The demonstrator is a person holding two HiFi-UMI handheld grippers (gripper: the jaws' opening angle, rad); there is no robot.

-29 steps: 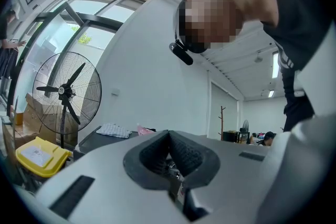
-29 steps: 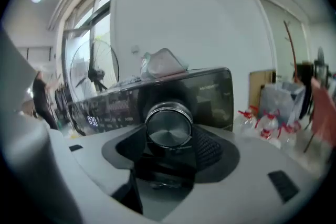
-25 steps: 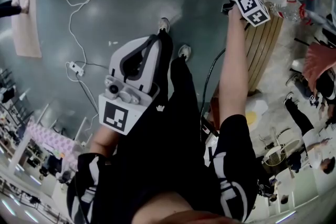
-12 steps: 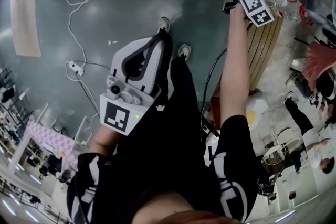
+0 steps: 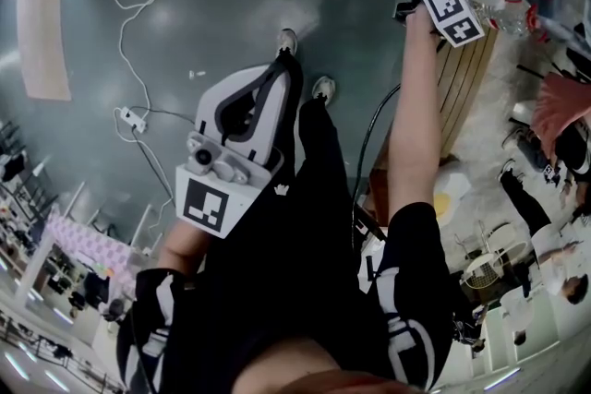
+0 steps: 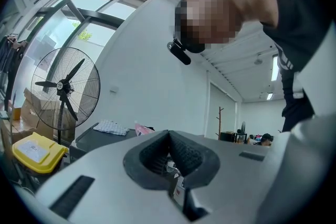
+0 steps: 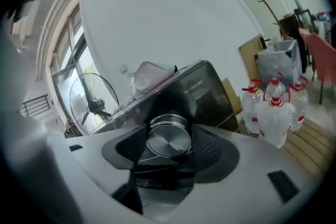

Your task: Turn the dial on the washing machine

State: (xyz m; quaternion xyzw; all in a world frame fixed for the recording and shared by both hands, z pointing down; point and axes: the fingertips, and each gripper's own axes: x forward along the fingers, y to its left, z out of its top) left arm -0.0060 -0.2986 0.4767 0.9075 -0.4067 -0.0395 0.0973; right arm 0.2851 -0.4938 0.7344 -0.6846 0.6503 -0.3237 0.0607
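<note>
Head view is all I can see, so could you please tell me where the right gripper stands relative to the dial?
Observer: In the right gripper view, the silver dial sits between the jaws of the right gripper.
Operator: Are the pads pressing on it?
Observer: They flank it closely on both sides, but I cannot tell whether they touch it.
Operator: And the left gripper?
Observer: The left gripper has its jaws together, with nothing between them.
</note>
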